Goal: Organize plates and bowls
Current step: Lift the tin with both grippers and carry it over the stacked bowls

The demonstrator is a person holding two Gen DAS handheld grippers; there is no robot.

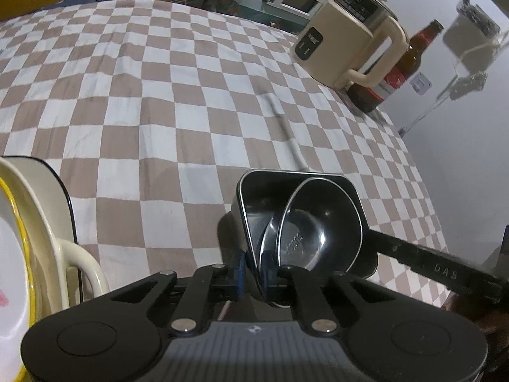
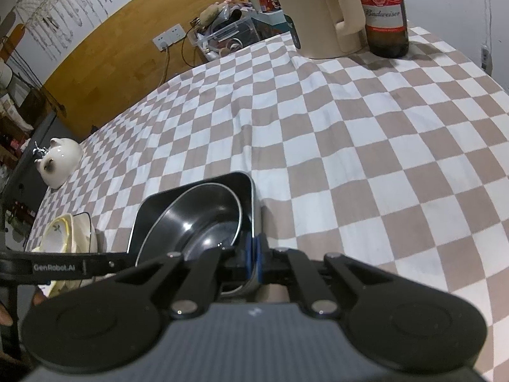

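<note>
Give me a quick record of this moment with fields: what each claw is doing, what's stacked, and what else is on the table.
left claw: shut on rim of square black dish
right claw: shut on the opposite rim of that dish
nested: round black bowl inside dish, tilted
surface: brown-and-white checked tablecloth
nearby: cream plates with yellow rim
far edge: cream electric kettle, brown beer bottle

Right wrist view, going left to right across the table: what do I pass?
White teapot → stacked cream plates → black square dish with the round black bowl inside it → cream electric kettle → brown beer bottle.
</note>
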